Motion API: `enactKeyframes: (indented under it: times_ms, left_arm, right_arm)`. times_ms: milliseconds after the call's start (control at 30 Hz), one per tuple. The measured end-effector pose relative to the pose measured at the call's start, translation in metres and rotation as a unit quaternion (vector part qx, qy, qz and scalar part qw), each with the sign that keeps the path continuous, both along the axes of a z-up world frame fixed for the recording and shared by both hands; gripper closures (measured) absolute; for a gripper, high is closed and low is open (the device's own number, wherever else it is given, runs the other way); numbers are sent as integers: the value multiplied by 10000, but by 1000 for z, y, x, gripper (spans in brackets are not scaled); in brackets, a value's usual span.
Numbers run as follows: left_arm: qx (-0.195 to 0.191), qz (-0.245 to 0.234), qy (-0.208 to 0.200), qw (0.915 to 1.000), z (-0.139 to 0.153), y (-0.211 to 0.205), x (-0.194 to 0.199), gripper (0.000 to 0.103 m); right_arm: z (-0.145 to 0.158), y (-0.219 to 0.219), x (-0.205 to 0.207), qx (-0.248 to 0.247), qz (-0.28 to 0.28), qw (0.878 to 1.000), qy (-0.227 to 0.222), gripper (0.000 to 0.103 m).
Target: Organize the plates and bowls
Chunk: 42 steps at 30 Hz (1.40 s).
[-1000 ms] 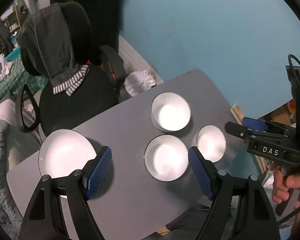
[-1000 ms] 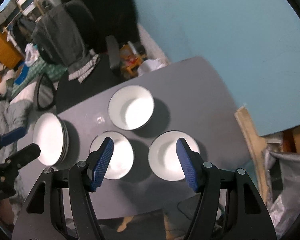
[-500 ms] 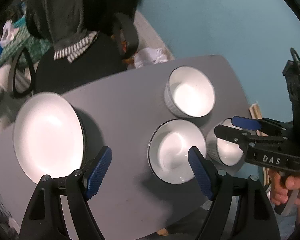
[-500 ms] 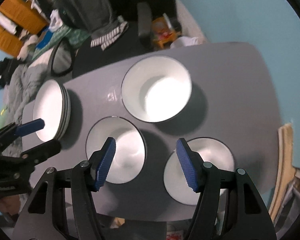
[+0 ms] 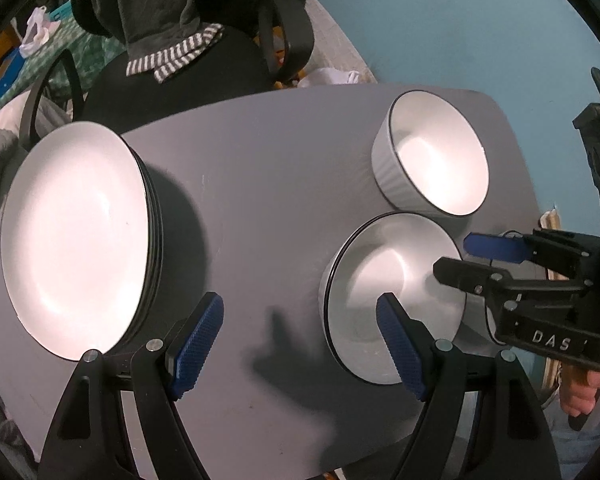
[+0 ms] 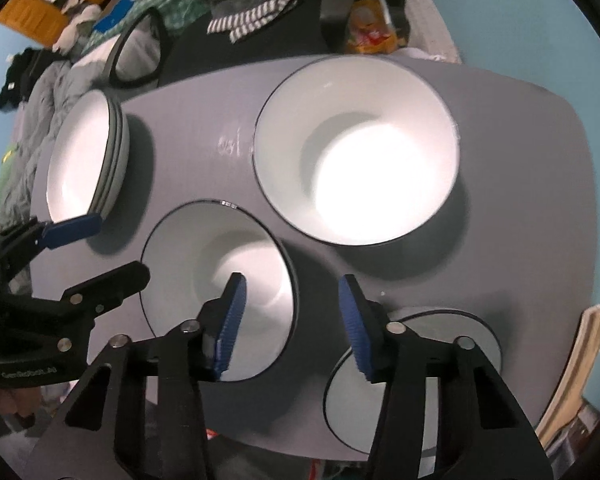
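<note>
Middle bowl [image 6: 220,288]: a white, dark-rimmed bowl is sitting at lower centre of the right wrist view on the grey table [image 6: 520,152], with nothing gripping it.
Large bowl [image 6: 356,148]: the deepest of the three is standing at upper centre-right, just beside the middle bowl.
Near bowl [image 6: 432,324]: a third bowl is lying at lower right, partly hidden behind a blue-padded finger.
Plate stack [image 5: 76,236]: white plates are sitting piled at the left of the left wrist view, well apart from the bowls.
Right gripper [image 6: 288,320]: its jaws are closing, one pad hanging above the middle bowl's hollow and the other beyond its rim; the rim is lying between them, not yet pinched.
Left gripper [image 5: 300,344]: its jaws are standing wide apart and gripping nothing, hovering above bare table between the plate stack and the middle bowl.
Office chair [image 5: 204,68]: a black chair draped with a grey garment is standing behind the table at the top of the frame.
</note>
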<state>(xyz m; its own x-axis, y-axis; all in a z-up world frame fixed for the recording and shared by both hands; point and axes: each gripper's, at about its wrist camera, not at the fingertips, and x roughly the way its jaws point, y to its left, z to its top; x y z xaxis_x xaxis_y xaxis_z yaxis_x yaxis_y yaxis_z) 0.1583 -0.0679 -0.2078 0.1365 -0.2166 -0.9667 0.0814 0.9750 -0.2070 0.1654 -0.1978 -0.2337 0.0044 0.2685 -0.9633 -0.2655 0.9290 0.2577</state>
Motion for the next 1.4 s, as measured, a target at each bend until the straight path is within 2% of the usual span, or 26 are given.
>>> enactKeyframes:
  times_ms: [133,367,433,500,700,967,1267,1400]
  left_arm:
    - [-21,169,55,9998,-7,2,0,26]
    - [-99,218,168,9996,-22,1,0,30]
    - [-114,191,228,9995,-28,-1,0,33]
    - [-113,173,285,9994,-33,-3,0,38]
    - [-107,114,350,9993,-40,-5,0,47]
    - [-110,-69,392,9991,-45,-6,-1,47]
    - [-87,-93,464,9988,-49,9,-12,47]
    - [-112,-58,475,9988,-50,14,-13,48]
  right_arm:
    - [-10,5,2,-24,93,9998,152,60]
    - [-22,10,5,-104,114,9995,269,71]
    - [-27,13,5,-124,87,9995,287,72]
    - [-32,13,4,-172,24,9992,353,78]
    - [-31,16,1,-361,-158,9988,287,80]
    - [-34,21,4,-368,-355,9980,375,89]
    - [-36,36,-2,-71,-414,9975,564,89]
    - [-41,35,-1,122,-628,9958,650,90]
